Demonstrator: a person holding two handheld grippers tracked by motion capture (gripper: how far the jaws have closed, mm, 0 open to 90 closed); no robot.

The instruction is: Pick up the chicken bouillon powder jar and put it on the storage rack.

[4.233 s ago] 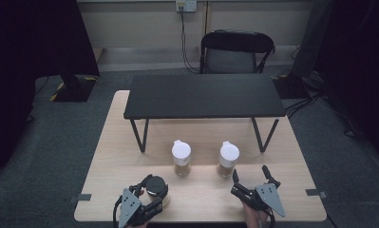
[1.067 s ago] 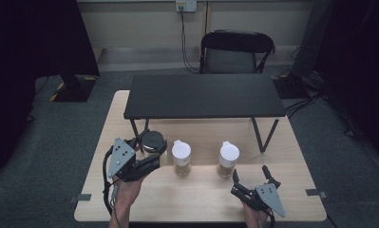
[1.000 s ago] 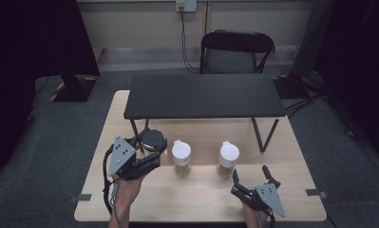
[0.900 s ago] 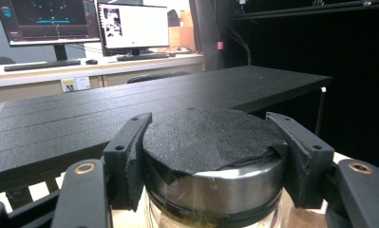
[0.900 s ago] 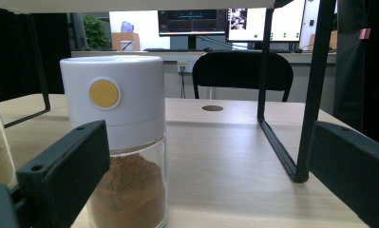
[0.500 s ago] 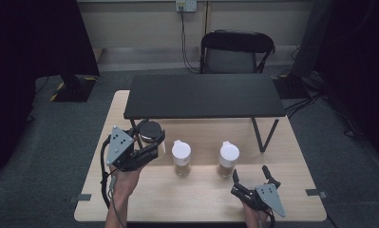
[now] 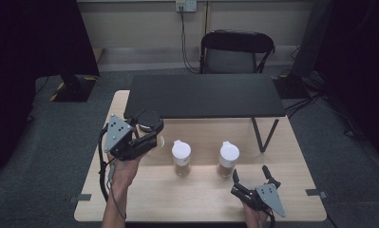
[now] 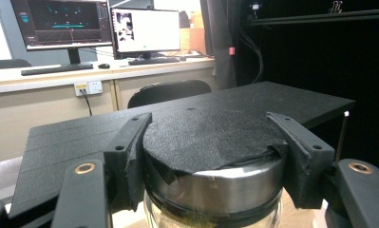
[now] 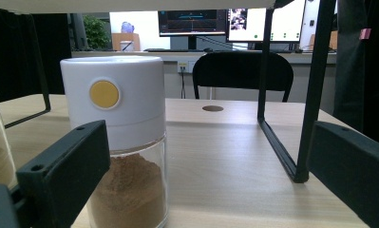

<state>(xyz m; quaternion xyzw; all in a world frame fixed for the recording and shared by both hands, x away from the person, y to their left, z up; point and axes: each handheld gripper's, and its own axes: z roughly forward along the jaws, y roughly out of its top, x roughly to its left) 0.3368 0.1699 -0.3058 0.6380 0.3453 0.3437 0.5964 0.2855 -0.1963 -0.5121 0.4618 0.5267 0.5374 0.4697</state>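
Left gripper view | jar [image 8: 215, 190] clamped between jaws of left gripper [image 8: 211, 156]

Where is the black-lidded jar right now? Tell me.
In the high view the black-lidded jar is gripped in the left tool, lifted at the table's left side by the black shelf's front-left corner, left of the two white-capped jars.

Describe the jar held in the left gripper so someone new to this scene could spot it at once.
Start at the black shelf standing on the wooden table, then go to its front left corner. There the left gripper holds the jar by its lid, lifted near the shelf's edge. Unlike the two white-capped jars standing on the table, it has a black-topped metal lid over a glass body.
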